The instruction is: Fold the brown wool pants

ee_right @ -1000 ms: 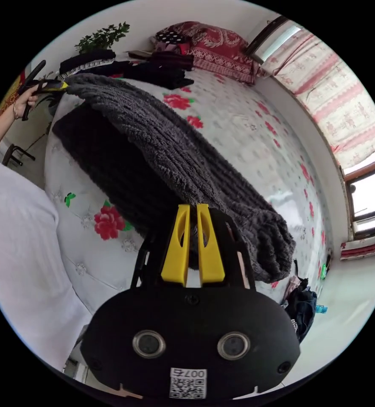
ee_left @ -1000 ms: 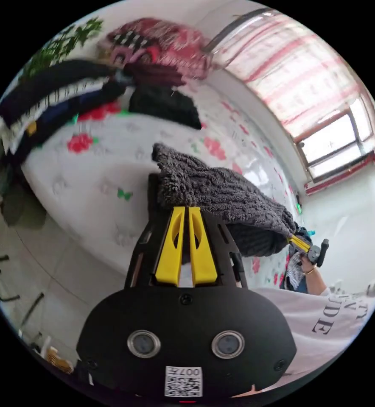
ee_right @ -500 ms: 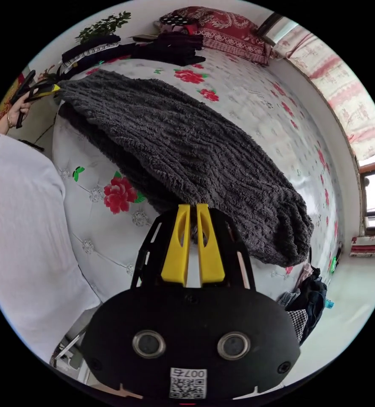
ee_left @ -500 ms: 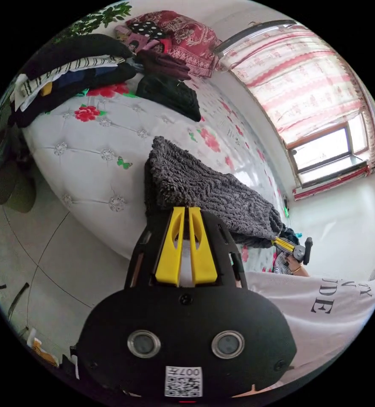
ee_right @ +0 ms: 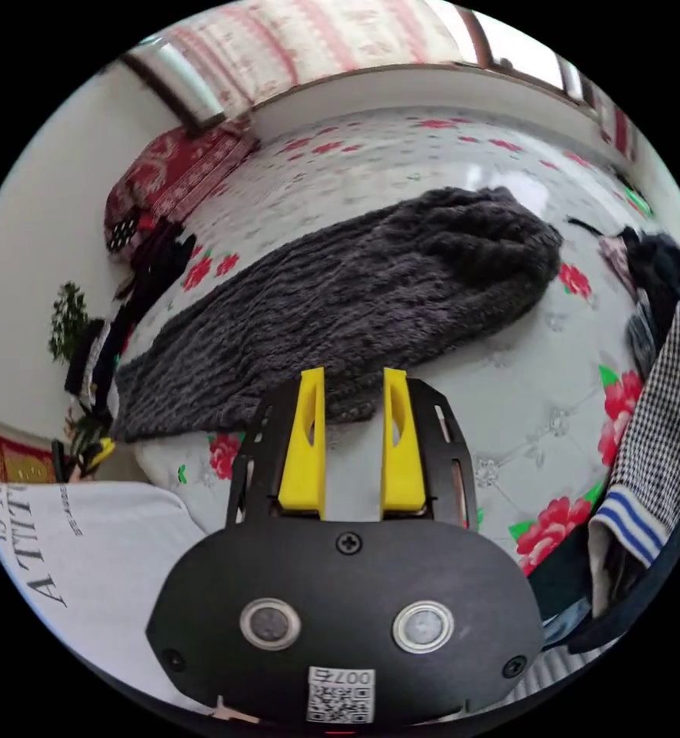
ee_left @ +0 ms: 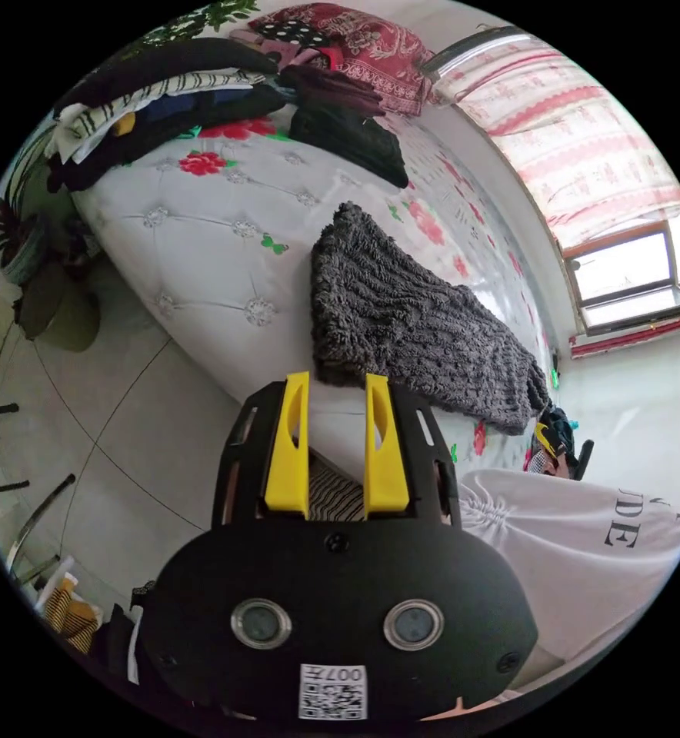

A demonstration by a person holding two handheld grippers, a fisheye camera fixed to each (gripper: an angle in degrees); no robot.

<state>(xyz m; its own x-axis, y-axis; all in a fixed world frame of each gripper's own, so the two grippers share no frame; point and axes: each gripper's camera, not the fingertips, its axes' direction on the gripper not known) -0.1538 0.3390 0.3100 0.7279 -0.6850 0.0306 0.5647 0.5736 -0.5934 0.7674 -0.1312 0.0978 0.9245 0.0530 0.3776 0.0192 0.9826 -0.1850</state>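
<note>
- Left gripper (ee_left: pixel 338 442), foreground of left gripper view: yellow fingers (ee_left: pixel 288 442) parted, nothing between them; striped cloth and bed edge visible through the gap.
- Right gripper (ee_right: pixel 353 442), foreground of right gripper view: yellow fingers (ee_right: pixel 303 446) likewise parted and empty.
- Brown wool pants (ee_left: pixel 409 323), just beyond both fingertips: lying flat on the bed (ee_left: pixel 201 246) near its front edge, touching neither gripper; fuzzy, dark grey-brown in appearance, apparently already doubled into a long band.
- Key relation: long axis of the pants (ee_right: pixel 340 300) running across the line of the fingers, along the bed edge; one short end directly ahead of the left gripper, near long edge directly ahead of the right gripper; each gripper near its own part, neither clearly nearer. Judged next move: end-to-end fold along that axis, calling for a fresh grasp at a short end.
- Change from half a second ago: fingers then closed on the pants, which hung stretched between the two grippers above the bed; now released and laid down, fingers opened.
- Farther back: stack of folded clothes (ee_left: pixel 163 92) at the far corner of the bed, red patterned pillow (ee_left: pixel 355 38), curtained window (ee_left: pixel 632 269); heap of unfolded garments (ee_right: pixel 663 400) at the right of the right gripper view.
</note>
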